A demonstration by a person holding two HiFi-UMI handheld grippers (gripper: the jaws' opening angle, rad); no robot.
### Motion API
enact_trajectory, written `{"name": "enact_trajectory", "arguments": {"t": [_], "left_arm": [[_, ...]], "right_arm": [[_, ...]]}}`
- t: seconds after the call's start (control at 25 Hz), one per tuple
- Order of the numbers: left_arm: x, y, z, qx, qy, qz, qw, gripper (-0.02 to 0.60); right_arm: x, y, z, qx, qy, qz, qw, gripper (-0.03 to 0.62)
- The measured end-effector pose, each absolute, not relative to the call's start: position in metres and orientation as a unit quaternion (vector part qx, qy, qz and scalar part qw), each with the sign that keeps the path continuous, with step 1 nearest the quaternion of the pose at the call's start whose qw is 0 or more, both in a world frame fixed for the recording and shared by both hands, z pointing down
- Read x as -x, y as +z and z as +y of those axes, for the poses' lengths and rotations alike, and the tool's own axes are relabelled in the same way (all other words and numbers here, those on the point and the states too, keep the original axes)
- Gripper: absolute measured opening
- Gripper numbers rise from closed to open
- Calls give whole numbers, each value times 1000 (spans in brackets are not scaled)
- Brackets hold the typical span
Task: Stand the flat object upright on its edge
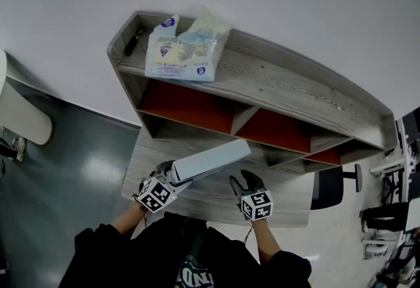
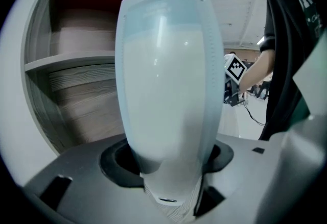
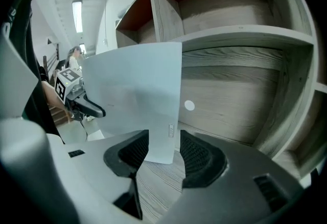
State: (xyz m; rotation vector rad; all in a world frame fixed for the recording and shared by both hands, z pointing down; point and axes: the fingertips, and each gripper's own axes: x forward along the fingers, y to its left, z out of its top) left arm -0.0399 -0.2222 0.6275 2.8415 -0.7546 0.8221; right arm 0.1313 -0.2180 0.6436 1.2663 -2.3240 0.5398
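Grey wood-grain covers the tabletop (image 1: pixel 209 200) and the shelf unit (image 1: pixel 295 86) behind it, whose compartments are backed in red; a plastic bag of packets (image 1: pixel 184 47) is seen on the top shelf. The flat object (image 1: pixel 213 159), a pale, smooth-faced panel, is held in front of the lower compartments, tilted and reaching toward the right, with 1 end clenched in the left claw (image 2: pixel 168 167). In the left gripper view the panel (image 2: pixel 168 75) fills the middle and both jaws are pressed against it. The right claw (image 3: pixel 163 155) is released, with its 2 jaws standing apart. A lower corner of the panel (image 3: pixel 135 95) shows in the gap, but whether it reaches between them cannot be told, nor whether that corner touches the tabletop. The panel is judged stiff, since no sag is seen along its unsupported length, and fairly light, since 1 end grip carries it. Its glossy faces may slip, so a hold near the edge, with the free end steadied by the right claw, is judged safest for setting it on edge.
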Motion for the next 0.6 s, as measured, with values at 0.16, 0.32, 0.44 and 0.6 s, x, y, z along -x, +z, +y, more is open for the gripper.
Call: {"name": "enact_trajectory", "arguments": {"t": [0.16,0.32,0.44,0.6], "left_arm": [[58,623,-225,-921,264,-282,56,284],[71,620,-227,-913,253,-315,62,284],[80,620,-228,-905,248,-341,61,282],[96,621,-229,-892,246,-374,68,282]], "right_arm": [[-117,635,-221,-452,187,-848,205,168],[-105,623,-225,-456,173,-852,188,55],[-96,620,-226,-452,167,-856,188,42],[-84,621,-226,-438,171,-862,189,41]]}}
